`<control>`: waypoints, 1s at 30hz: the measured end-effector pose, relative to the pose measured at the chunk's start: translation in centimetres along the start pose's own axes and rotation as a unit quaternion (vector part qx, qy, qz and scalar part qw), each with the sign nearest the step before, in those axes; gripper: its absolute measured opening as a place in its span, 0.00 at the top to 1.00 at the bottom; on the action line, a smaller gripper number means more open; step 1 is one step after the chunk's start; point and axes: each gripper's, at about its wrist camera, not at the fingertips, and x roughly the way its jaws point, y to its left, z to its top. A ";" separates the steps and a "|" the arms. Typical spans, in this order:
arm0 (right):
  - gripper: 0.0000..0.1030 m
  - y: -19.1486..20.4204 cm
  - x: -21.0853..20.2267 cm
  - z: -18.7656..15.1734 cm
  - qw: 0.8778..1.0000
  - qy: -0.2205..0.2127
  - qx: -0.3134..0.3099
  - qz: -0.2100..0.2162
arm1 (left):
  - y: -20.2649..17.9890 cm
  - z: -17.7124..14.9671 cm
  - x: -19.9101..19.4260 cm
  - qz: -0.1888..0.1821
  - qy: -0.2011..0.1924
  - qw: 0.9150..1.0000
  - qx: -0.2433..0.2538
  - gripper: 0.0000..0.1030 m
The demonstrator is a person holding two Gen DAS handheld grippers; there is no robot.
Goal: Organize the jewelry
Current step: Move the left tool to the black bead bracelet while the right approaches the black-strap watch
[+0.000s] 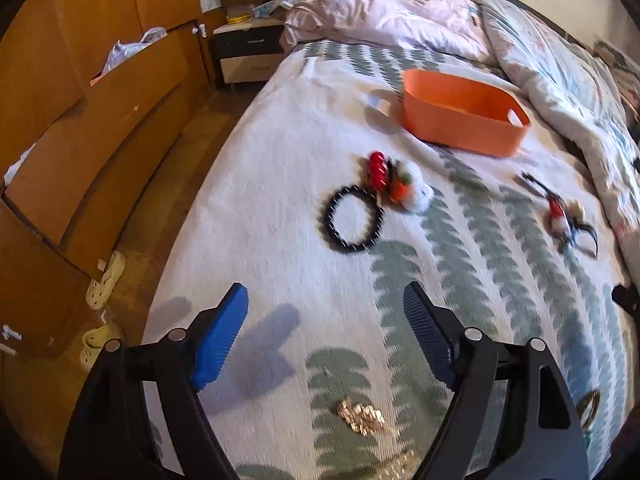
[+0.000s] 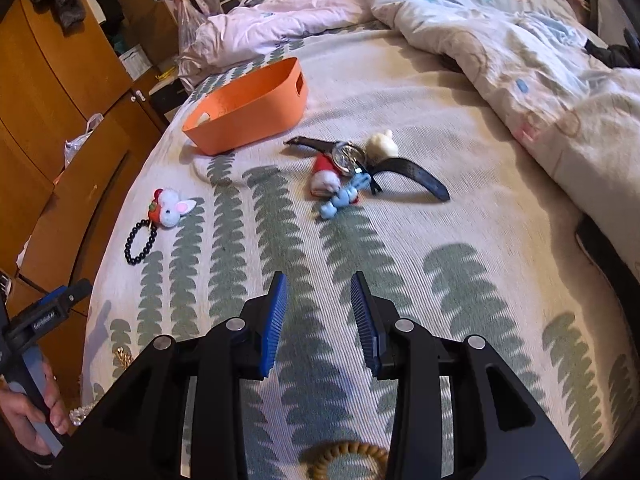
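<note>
An orange bin [image 1: 464, 114] [image 2: 250, 114] stands on the bed. A black bead bracelet [image 1: 352, 218] [image 2: 140, 242] lies next to a plush rabbit charm [image 1: 408, 188] [image 2: 170, 208]. A black-strapped watch [image 2: 352, 158] [image 1: 576, 224] lies among small plush charms [image 2: 340, 190]. A gold chain [image 1: 362, 418] lies below my left gripper [image 1: 326, 298], which is open and empty above the bedspread. My right gripper [image 2: 319, 282] is open and empty; a wooden bead bracelet [image 2: 348, 458] lies beneath it.
A rumpled duvet [image 2: 500, 40] covers the bed's far right side. A wooden wardrobe [image 1: 72, 120] and a nightstand [image 1: 248, 54] stand left of the bed. Yellow slippers [image 1: 106, 280] lie on the floor. The left gripper's handle and hand [image 2: 36, 360] show at left.
</note>
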 end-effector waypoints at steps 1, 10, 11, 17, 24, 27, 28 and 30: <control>0.64 0.0 0.3 0.3 1.000 0.001 0.000 0.004 | 0.5 0.6 0.4 -0.005 0.004 1.000 -0.009 0.23; 0.64 -0.9 2.5 2.6 0.999 0.009 0.018 0.030 | 1.7 2.6 3.4 -0.006 0.024 0.999 -0.028 0.23; 0.64 -0.9 2.7 2.8 0.999 0.009 0.018 0.029 | 1.7 2.6 3.9 -0.002 0.029 0.999 -0.025 0.23; 0.64 -1.5 3.5 4.8 1.000 0.000 0.022 0.021 | 2.5 2.8 6.4 0.004 0.057 0.998 -0.029 0.23; 0.51 -4.1 4.8 6.7 0.999 -0.009 0.040 -0.005 | 1.8 3.6 6.8 0.004 0.051 0.999 -0.015 0.23; 0.49 -5.2 5.2 7.1 0.999 -0.008 0.041 -0.018 | 1.4 4.0 7.4 -0.001 0.053 0.999 -0.011 0.23; 0.49 -5.6 5.4 7.3 0.999 -0.009 0.042 -0.021 | 1.3 4.2 7.6 -0.003 0.053 0.999 -0.010 0.23; 0.48 -6.1 5.6 7.5 0.999 -0.007 0.037 -0.035 | 1.0 4.5 8.0 -0.006 0.055 0.998 -0.008 0.23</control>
